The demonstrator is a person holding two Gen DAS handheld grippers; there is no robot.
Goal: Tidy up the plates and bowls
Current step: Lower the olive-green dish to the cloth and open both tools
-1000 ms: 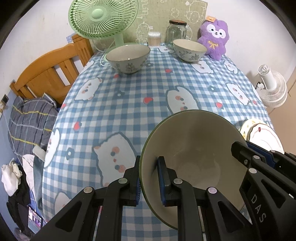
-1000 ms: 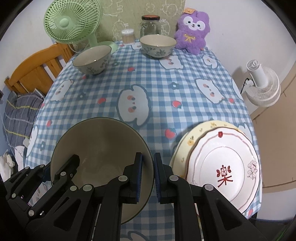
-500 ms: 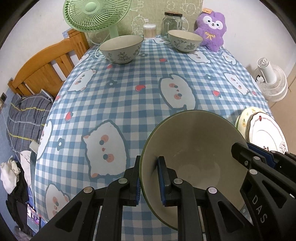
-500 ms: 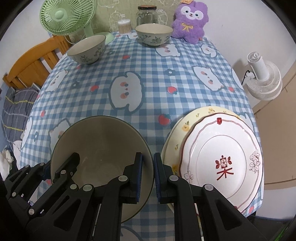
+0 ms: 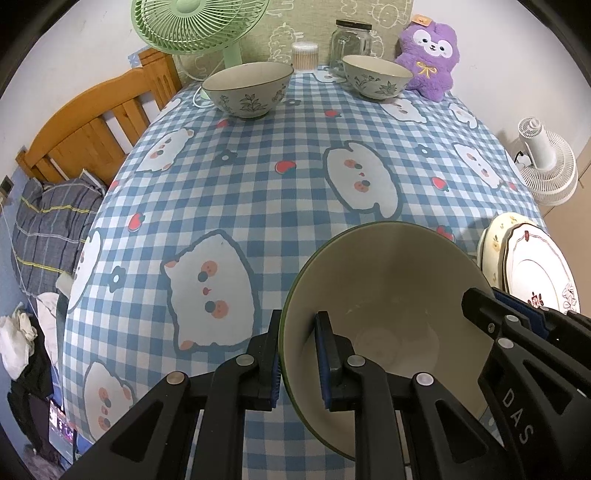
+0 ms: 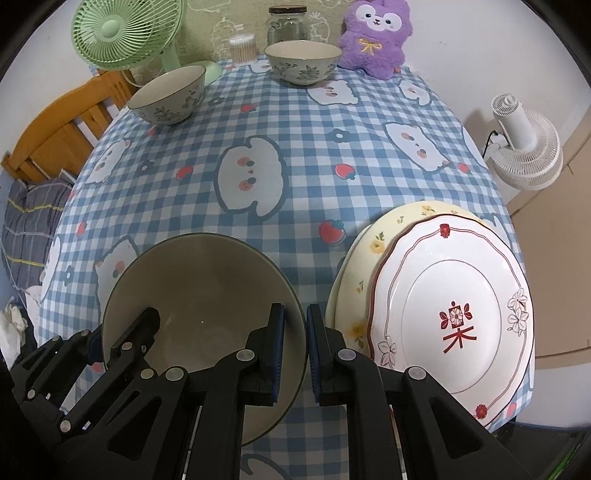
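A plain cream bowl [image 5: 388,295] with a dark green rim is held over the near edge of the table by both grippers. My left gripper [image 5: 295,354] is shut on its left rim, one pad outside and one inside. My right gripper [image 6: 295,332] is shut on the opposite rim of the same bowl [image 6: 203,295]. Just right of the bowl, a white plate with red trim [image 6: 454,314] lies on a cream plate with yellow flowers [image 6: 369,251]. Two leaf-patterned bowls stand at the far end: one on the left [image 5: 247,88], one on the right [image 5: 376,79].
The blue checked tablecloth [image 5: 280,206] covers the table. At the back stand a green fan [image 5: 199,22], a glass jar [image 5: 351,40], a cotton-swab tub [image 5: 304,55] and a purple plush toy [image 5: 430,55]. A wooden bed frame [image 5: 92,125] is on the left and a white fan [image 5: 550,170] on the right.
Both grippers keep their hold on the bowl. The table and plates have slid slightly up the pictures. Nothing was let go or picked up.
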